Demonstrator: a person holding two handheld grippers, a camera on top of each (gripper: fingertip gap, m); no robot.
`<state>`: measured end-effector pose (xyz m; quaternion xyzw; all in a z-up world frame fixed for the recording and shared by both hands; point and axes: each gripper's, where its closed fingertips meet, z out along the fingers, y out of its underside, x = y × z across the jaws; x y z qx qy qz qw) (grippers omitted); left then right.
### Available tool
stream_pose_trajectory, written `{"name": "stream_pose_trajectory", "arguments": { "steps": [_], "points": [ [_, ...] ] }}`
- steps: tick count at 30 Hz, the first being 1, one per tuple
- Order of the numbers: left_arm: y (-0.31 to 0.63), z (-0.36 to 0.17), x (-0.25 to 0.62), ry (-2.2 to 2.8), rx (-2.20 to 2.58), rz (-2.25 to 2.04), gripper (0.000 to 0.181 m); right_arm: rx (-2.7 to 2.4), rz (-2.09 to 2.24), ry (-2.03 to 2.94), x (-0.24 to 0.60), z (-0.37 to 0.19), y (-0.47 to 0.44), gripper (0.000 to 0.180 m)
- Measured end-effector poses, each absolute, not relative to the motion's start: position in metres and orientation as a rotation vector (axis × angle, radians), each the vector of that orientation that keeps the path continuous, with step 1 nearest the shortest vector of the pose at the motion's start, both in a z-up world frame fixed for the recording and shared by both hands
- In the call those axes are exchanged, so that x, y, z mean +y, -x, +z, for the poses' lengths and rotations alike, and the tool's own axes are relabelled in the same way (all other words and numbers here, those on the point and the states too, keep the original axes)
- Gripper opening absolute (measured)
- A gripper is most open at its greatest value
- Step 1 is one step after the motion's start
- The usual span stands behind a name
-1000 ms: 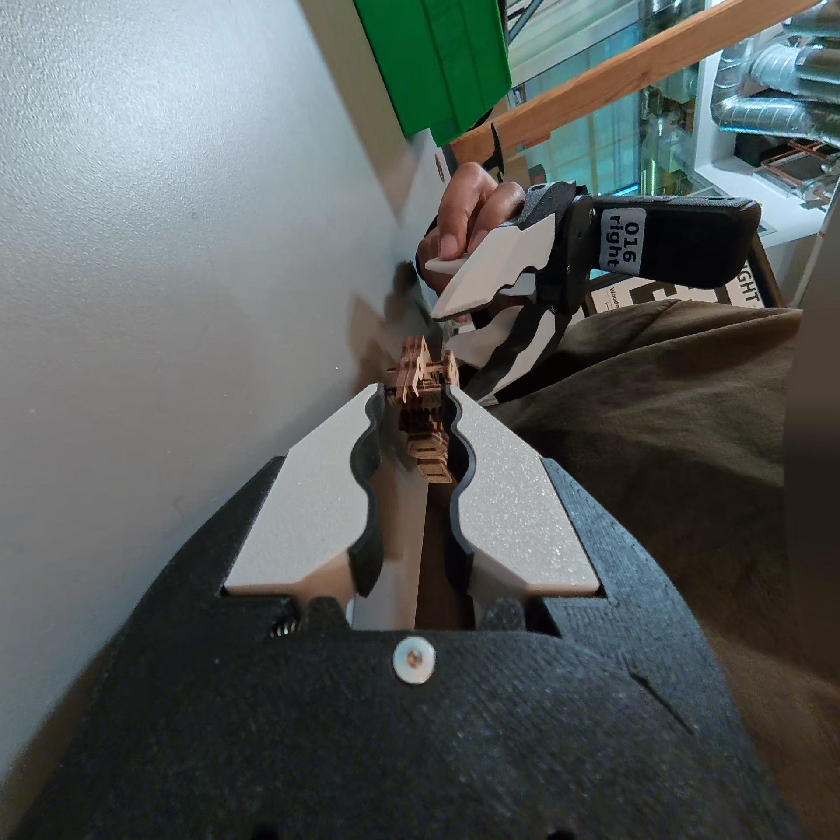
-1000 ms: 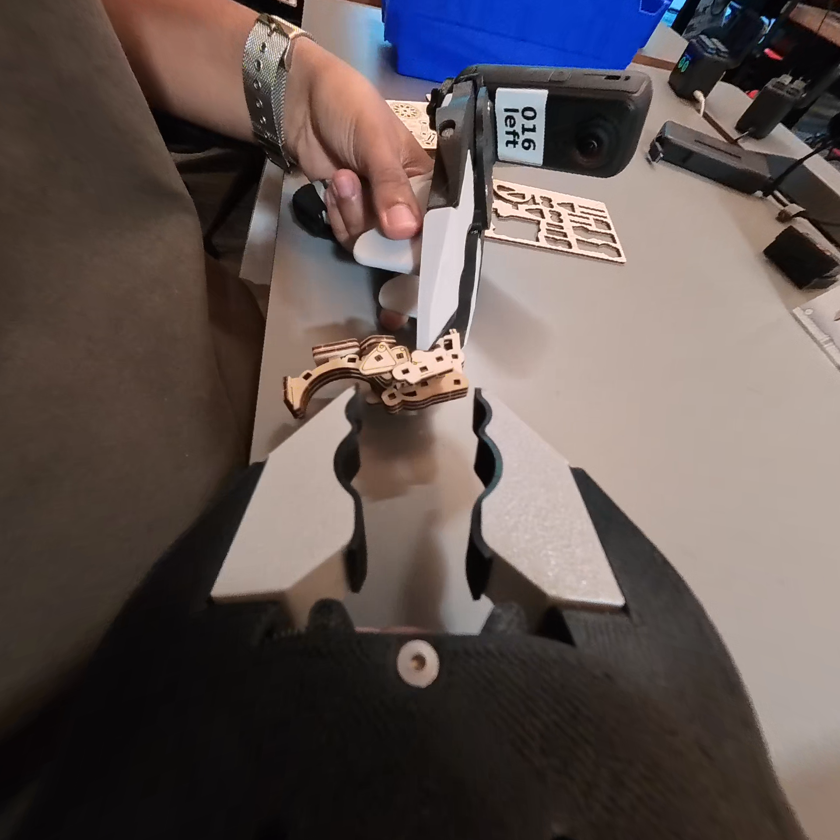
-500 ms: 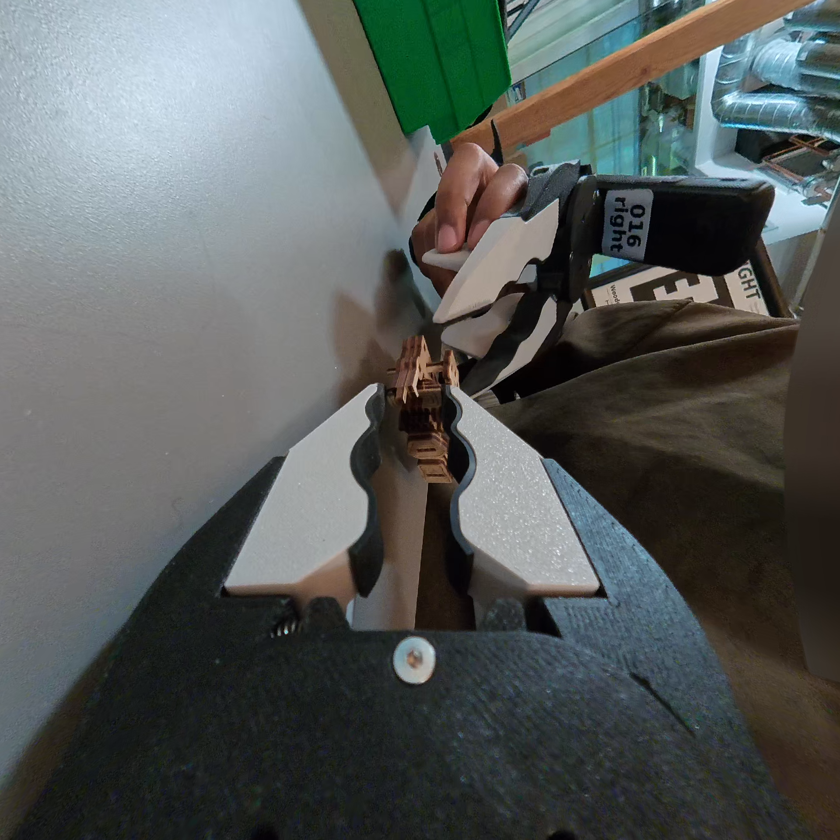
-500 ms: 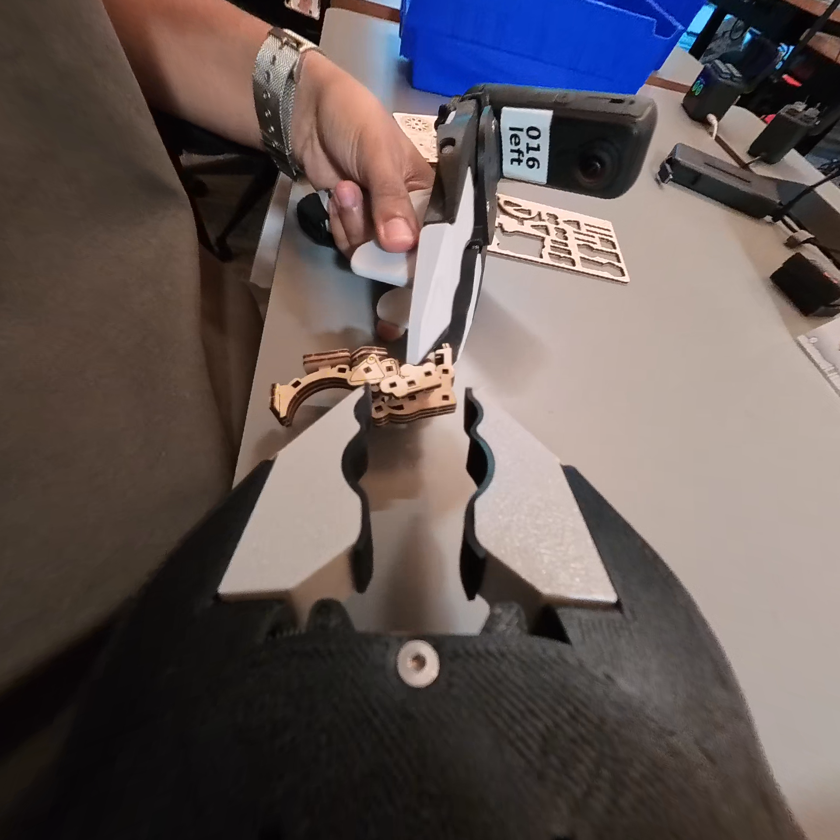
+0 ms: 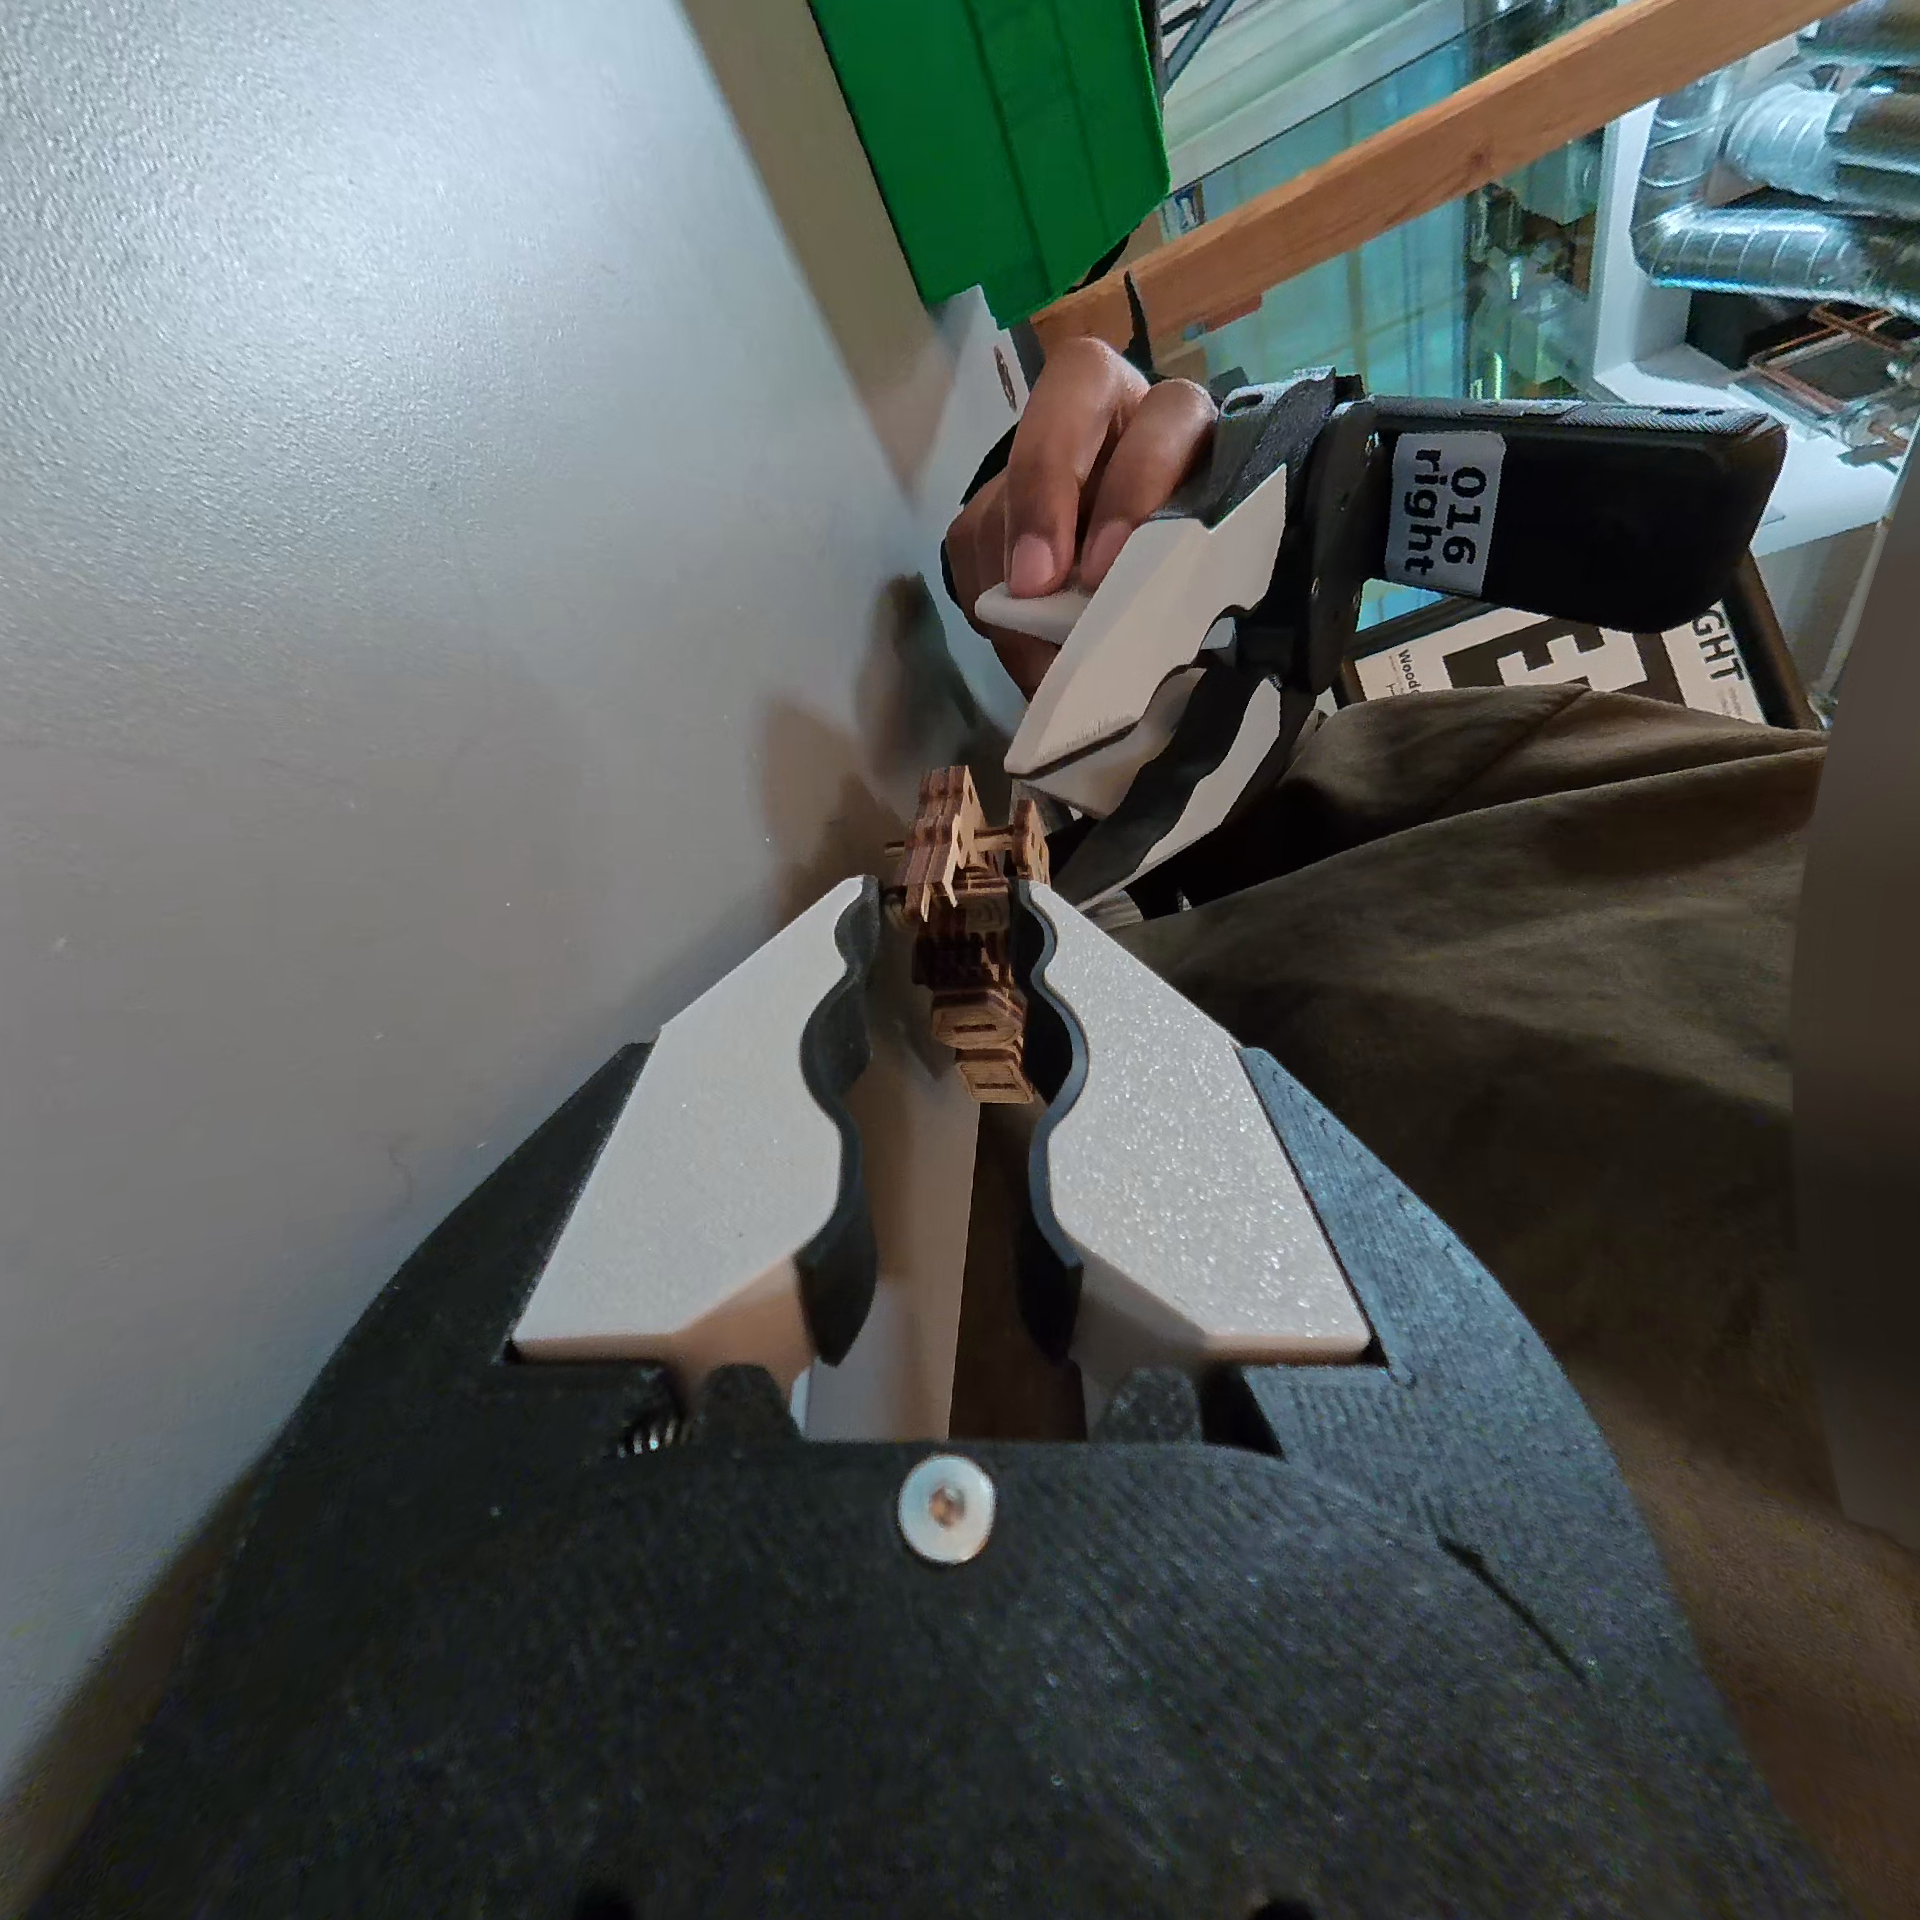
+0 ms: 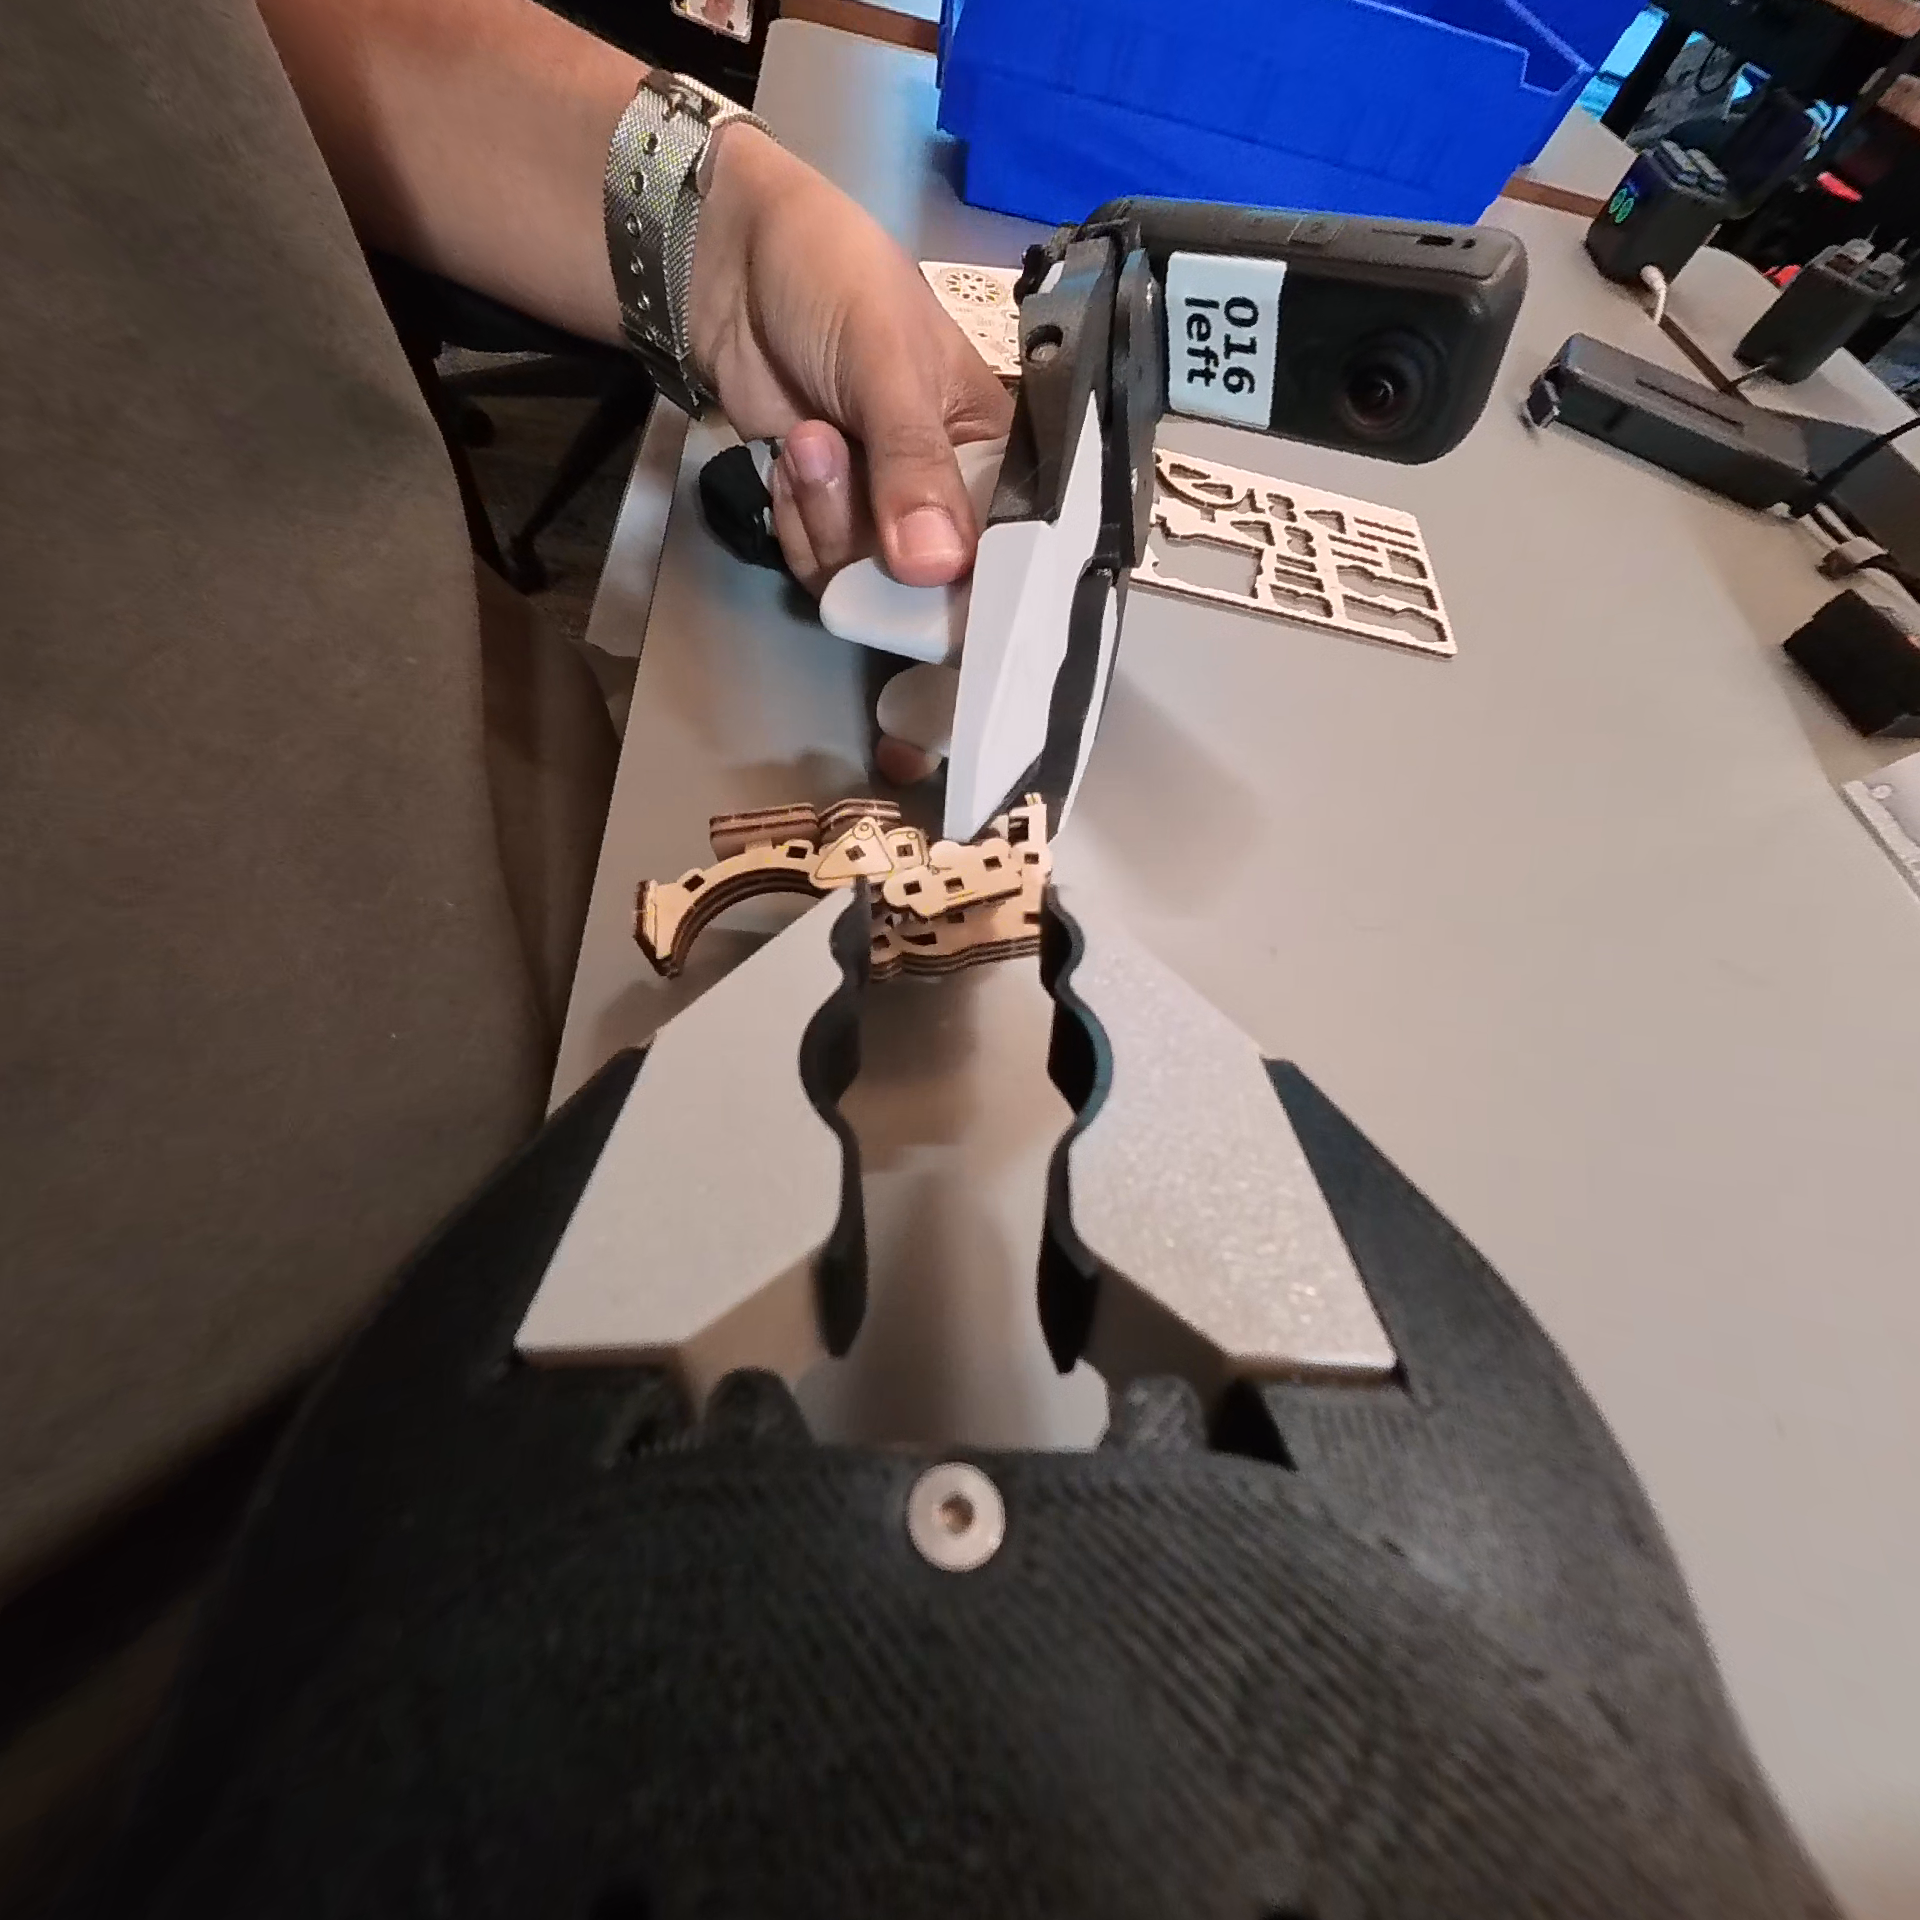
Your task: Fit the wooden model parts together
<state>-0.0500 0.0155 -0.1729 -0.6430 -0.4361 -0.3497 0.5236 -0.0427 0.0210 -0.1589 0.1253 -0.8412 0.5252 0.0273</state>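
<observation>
Now one wooden model pinched in the left claw, right claw spread apart beside it, two punched sheets behind.

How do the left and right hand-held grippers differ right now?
The left hand-held gripper is shut on the wooden model assembly, holding it above the table; the right hand-held gripper is open and holds nothing. The left one's fingers sit narrowly around the wood, while the right one's stand wider apart, its tips just reaching the assembly. Both have pale fingers with wavy black pads on black bodies.
</observation>
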Motion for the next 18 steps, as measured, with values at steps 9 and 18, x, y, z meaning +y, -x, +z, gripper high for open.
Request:
{"name": "stream_pose_trajectory", "arguments": {
  "steps": [9, 18],
  "points": [
    [0.0500, -0.1729, 0.0154, 1.537, -1.044, -0.841, 0.020, -2.609, 1.619, -0.393, 0.0195, -0.1607, 0.0419, 0.031],
    [0.0500, -0.1730, 0.0155, 1.538, -1.044, -0.842, 0.020, -2.624, 1.610, -0.406, 0.0186, -0.1617, 0.0401, 0.029]
  ]
}}
